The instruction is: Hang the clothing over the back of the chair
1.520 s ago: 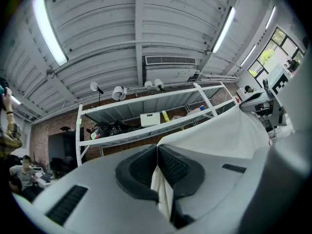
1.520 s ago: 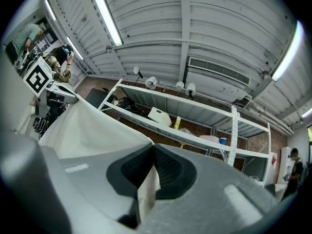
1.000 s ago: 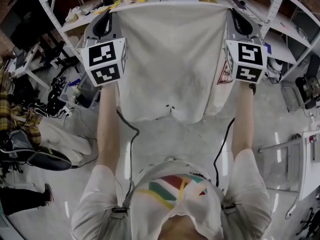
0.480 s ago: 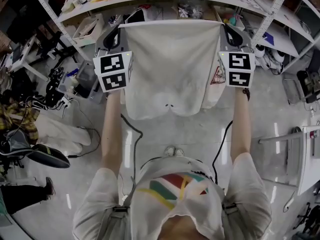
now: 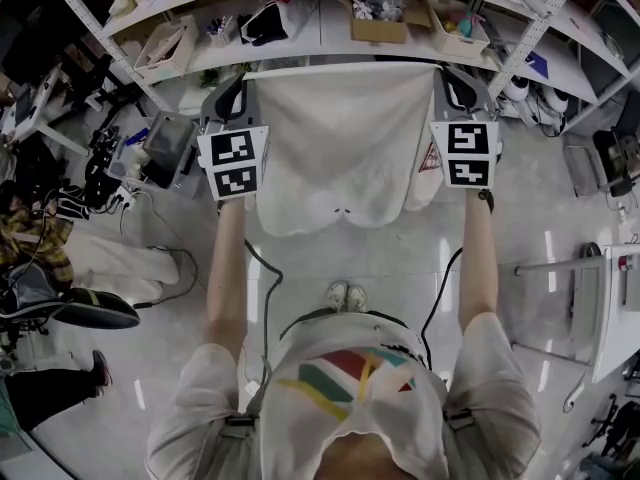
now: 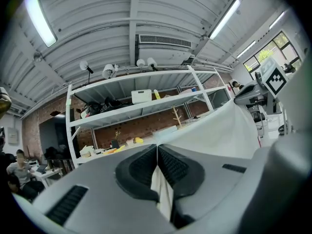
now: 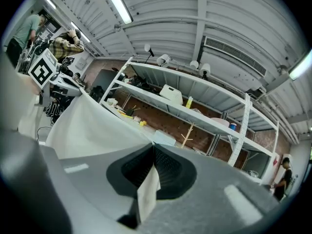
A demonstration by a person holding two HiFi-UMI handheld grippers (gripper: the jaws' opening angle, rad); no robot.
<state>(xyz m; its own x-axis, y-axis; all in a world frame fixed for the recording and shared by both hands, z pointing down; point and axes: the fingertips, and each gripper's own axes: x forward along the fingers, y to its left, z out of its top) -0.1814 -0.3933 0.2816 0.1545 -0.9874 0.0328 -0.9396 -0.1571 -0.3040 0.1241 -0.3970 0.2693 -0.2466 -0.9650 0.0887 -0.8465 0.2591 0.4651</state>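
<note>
A white garment (image 5: 342, 148) hangs spread flat between my two grippers in front of the person. My left gripper (image 5: 240, 76) is shut on its upper left corner, and my right gripper (image 5: 446, 71) is shut on its upper right corner. The top edge runs taut and level between them, and the hem hangs free above the floor. In the left gripper view the pads (image 6: 141, 167) pinch a fold of white cloth (image 6: 219, 130) that stretches away to the right. The right gripper view shows its pads (image 7: 168, 167) pinching cloth (image 7: 87, 126) that runs off to the left. I see no chair back near the garment.
A metal shelving rack (image 5: 330, 28) with boxes and clutter stands just behind the garment. Cables and gear (image 5: 110, 178) lie on the floor at left, beside a dark office chair (image 5: 60, 303) and a white cloth (image 5: 120, 263). A white table frame (image 5: 600, 298) is at right.
Both grippers have come down together with the garment still stretched between them. The shelf that the garment hid now shows above its top edge.
</note>
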